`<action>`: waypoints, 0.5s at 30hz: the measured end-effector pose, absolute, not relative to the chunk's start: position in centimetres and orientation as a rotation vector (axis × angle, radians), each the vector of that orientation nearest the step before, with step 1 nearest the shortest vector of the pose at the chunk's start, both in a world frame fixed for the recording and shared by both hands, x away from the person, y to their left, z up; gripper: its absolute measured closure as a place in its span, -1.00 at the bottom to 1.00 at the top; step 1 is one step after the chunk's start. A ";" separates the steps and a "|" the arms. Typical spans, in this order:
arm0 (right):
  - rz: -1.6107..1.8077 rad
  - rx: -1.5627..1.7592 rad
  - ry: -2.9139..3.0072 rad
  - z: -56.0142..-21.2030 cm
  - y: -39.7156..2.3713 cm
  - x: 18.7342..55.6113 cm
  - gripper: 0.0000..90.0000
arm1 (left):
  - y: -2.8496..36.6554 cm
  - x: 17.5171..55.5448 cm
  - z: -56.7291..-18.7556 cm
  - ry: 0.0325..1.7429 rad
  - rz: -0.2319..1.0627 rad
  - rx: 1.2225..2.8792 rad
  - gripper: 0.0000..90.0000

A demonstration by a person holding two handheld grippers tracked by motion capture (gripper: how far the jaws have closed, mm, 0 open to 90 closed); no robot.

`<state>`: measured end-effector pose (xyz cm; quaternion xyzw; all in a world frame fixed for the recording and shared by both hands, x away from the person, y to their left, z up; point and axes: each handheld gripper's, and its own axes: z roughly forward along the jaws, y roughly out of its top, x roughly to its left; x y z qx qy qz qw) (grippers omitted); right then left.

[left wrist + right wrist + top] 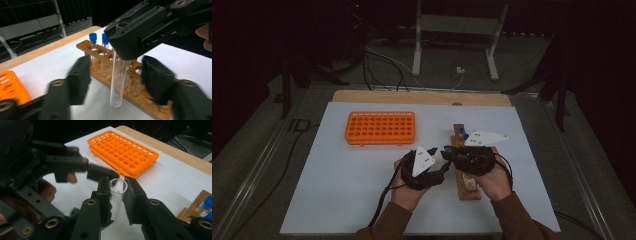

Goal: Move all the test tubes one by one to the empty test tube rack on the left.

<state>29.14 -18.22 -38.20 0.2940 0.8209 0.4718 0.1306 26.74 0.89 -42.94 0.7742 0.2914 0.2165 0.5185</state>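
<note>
Right gripper (117, 192) is closed on the glass test tube (117, 82), pads near its open rim, so the tube hangs upright, round bottom down, above the white worktop (362, 190) just in front of the wooden rack (150, 105). Left gripper (116, 77) comes from the side w/ its jaws standing one on each side of the tube's lower half; they are about half open and do not touch the glass, so it holds nothing yet. This is the key relation: the tube's long axis is vertical and runs straight through the gap of the left jaws, approx. in the middle. I judge the next move is a hand-over, left jaws closing on the lower part before the right lets go.

Count: 1 free tube, no cap. 2 tubes w/ blue caps (93, 37) stand at the far end of the wooden rack. 1 wooden rack, 1 orange rack (380, 127), empty, further away on the left side. 2 grippers, close together; the right is nearer to the wooden rack.
</note>
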 end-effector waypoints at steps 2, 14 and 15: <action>1.375 0.855 2.383 -38.2 -18.2 29.1 0.69 | 0.7 26.7 -43.0 0.689 0.511 1.861 0.18; 1.382 0.857 2.387 -38.3 -18.0 29.1 0.69 | 0.8 26.7 -43.0 0.688 0.502 1.855 0.67; 1.383 0.857 2.386 -38.3 -18.0 29.1 0.69 | 0.8 26.7 -43.0 0.686 0.500 1.855 0.68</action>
